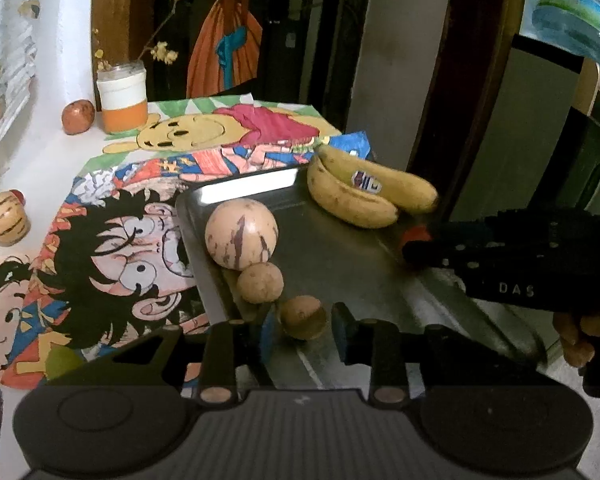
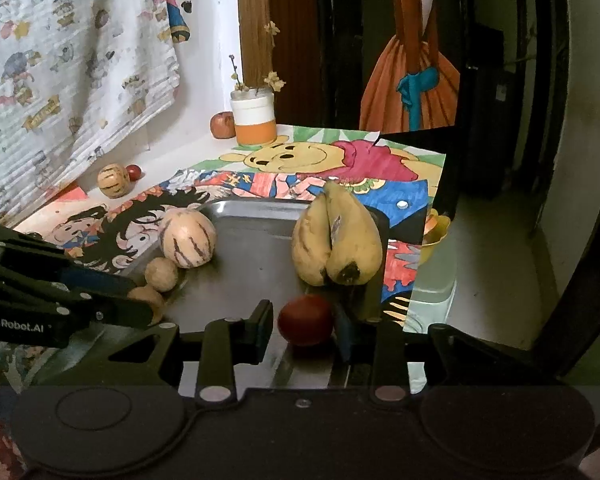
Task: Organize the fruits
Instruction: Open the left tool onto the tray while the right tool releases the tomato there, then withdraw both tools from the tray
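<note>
- The left gripper (image 1: 300, 332) sits low over the metal tray (image 1: 340, 256). Its fingers are a little apart around a small brown fruit (image 1: 303, 316) that lies on the tray, and there looks to be a gap on one side.
- The right gripper (image 2: 304, 330) has a small red fruit (image 2: 306, 320) between its fingers, also on the tray. They are close, but I cannot tell if they squeeze it.
- Both fruits are round and light, so they may roll. Hold them at the widest part, gently, so the soft skin does not bruise.
- The bananas (image 2: 336, 240) and a striped melon (image 2: 188, 240) rest on the tray too.
</note>
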